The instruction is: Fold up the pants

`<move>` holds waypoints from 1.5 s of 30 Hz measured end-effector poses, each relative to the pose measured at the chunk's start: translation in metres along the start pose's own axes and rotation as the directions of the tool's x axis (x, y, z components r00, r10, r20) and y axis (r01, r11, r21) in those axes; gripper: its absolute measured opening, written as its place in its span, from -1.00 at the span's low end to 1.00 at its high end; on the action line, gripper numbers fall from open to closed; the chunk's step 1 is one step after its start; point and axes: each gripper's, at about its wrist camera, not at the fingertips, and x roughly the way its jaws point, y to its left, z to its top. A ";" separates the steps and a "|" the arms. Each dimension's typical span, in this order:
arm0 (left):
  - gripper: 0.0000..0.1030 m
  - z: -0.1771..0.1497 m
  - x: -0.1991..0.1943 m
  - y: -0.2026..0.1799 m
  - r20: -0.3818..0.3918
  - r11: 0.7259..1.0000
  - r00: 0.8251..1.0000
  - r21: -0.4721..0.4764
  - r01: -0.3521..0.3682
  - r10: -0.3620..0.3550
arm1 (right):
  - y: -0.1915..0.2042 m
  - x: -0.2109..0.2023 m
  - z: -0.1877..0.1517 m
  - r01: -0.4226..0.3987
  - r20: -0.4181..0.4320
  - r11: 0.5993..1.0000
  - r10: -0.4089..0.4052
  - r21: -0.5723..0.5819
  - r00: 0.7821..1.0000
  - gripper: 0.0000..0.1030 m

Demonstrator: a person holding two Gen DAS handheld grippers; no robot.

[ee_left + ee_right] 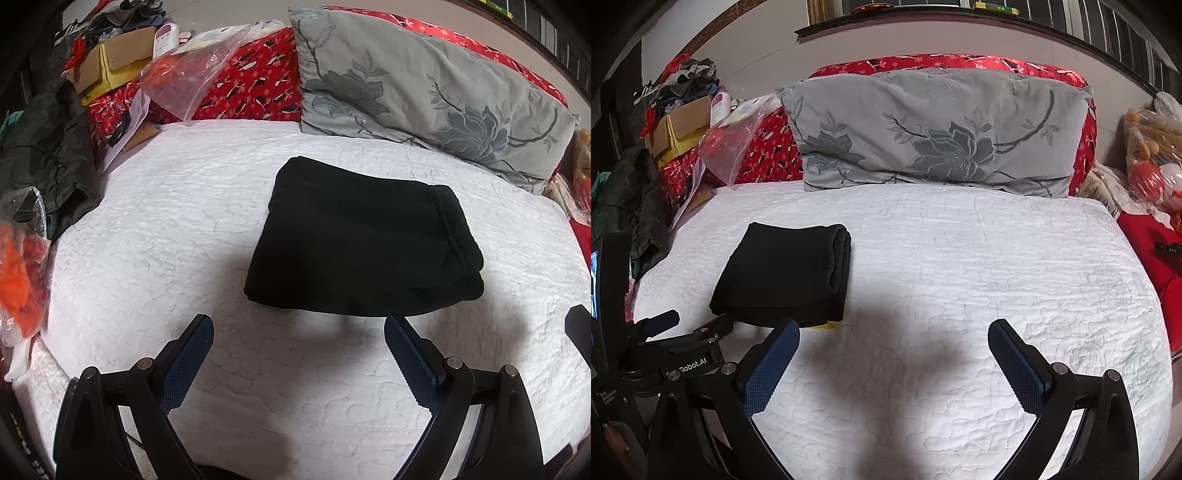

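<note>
Black pants [354, 243] lie folded on the white quilted bedspread [155, 236]. Left gripper [298, 334] and right gripper [894, 336], both released, hover near; a low pass could snag the stack.

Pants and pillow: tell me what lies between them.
Only bare white quilt separates the pants from the pillow; both wrist views show it.

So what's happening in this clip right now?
A person holds a pair of tongs in each hand over a bed with a white quilt. The black pants already lie folded into a compact stack on it, below the grey pillow. Both the left tongs and right tongs are open, empty and clear of the pants.
</note>
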 end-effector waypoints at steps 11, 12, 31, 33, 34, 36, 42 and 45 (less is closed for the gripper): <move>0.83 -0.002 -0.005 -0.008 0.004 1.000 1.000 0.016 0.010 -0.010 | -0.002 0.004 -0.002 0.003 -0.013 1.000 -0.003 0.007 1.000 0.99; 0.83 -0.002 -0.005 -0.008 0.002 1.000 1.000 0.017 0.012 -0.012 | -0.002 0.004 -0.002 0.005 -0.013 1.000 -0.004 0.007 1.000 0.99; 0.83 0.006 -0.010 -0.018 0.012 0.999 1.000 0.039 0.003 -0.004 | -0.013 0.008 -0.003 0.019 -0.028 1.000 -0.018 0.025 0.999 0.99; 0.83 0.008 -0.009 -0.018 0.011 0.999 1.000 0.037 0.005 -0.006 | -0.014 0.008 -0.003 0.020 -0.028 0.999 -0.019 0.025 0.999 0.99; 0.83 0.009 -0.009 -0.018 0.010 0.999 1.000 0.036 0.006 -0.006 | -0.014 0.008 -0.003 0.021 -0.029 0.999 -0.020 0.025 0.999 0.99; 0.83 0.011 -0.010 -0.018 0.018 0.999 1.000 0.030 0.016 -0.016 | -0.013 0.008 -0.004 0.023 -0.029 0.999 -0.022 0.025 0.999 0.99; 0.82 0.015 -0.020 -0.017 0.041 0.999 0.998 0.009 0.038 -0.039 | -0.014 0.007 -0.004 0.027 -0.030 0.999 -0.026 0.025 0.999 0.99; 0.83 0.015 -0.024 -0.017 0.055 1.000 0.998 0.008 0.024 -0.025 | -0.016 0.007 -0.004 0.028 -0.031 0.999 -0.027 0.032 0.999 0.99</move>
